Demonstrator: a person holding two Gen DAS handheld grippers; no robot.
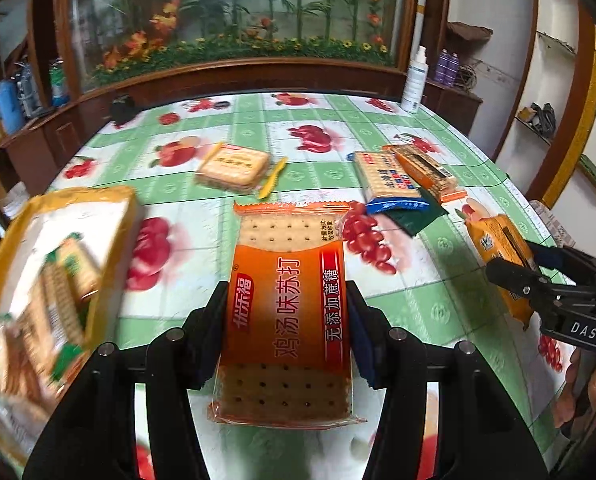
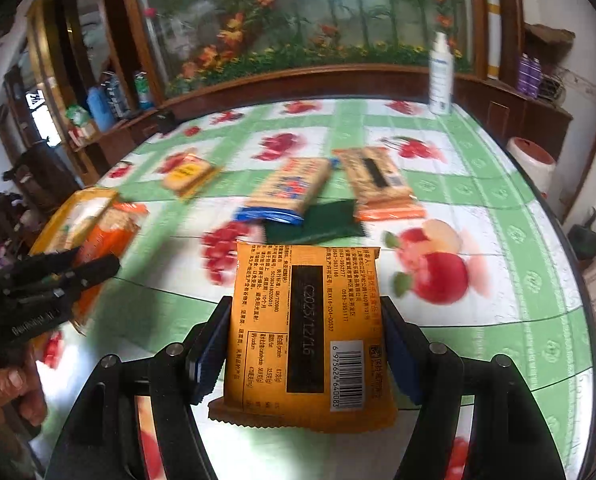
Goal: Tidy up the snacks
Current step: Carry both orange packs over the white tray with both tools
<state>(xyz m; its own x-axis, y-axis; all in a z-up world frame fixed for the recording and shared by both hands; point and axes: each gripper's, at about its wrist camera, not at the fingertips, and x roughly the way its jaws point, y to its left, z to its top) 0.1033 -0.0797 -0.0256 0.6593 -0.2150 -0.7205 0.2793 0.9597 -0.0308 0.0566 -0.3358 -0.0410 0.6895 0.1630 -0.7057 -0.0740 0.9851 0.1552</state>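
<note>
While an orange cracker packet point(image 1: 288, 308) is clamped between the jaws of the left gripper point(image 1: 288, 320), a yellow cracker packet point(image 2: 305, 332) is gripped, label side up, by the right gripper point(image 2: 305, 344). Both packets are held above the counter point(image 1: 417, 280), where other packets point(image 1: 393, 176) and a large yellow bag point(image 1: 58, 264) are seen.

Orange cracker packet point(image 1: 288, 304) between pads point(image 1: 359, 336)
</note>
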